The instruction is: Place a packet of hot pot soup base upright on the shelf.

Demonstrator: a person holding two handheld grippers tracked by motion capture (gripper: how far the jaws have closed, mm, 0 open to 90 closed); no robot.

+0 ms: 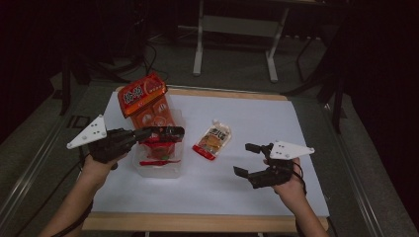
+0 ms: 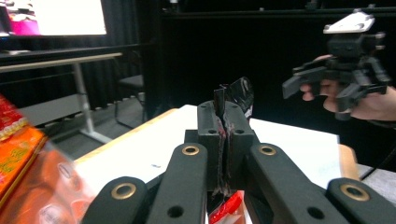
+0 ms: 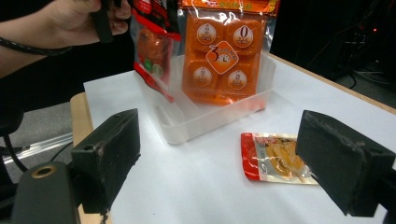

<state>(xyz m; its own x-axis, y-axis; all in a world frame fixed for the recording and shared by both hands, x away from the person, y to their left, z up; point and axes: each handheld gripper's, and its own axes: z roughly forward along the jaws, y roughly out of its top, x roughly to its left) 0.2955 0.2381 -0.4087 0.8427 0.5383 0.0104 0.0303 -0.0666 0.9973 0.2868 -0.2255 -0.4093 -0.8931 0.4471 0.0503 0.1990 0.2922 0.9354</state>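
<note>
Two claws in play: left claw is clamped on a red snack packet's top edge, suspending it over the clear plastic bin, apparently for packing. Right claw waits agape near the sauce pouch on the surface.

Dark room all around, black curtains behind. A white-legged desk stands on the grey floor beyond the table, cables trailing, and a bright screen glows at upper left.
</note>
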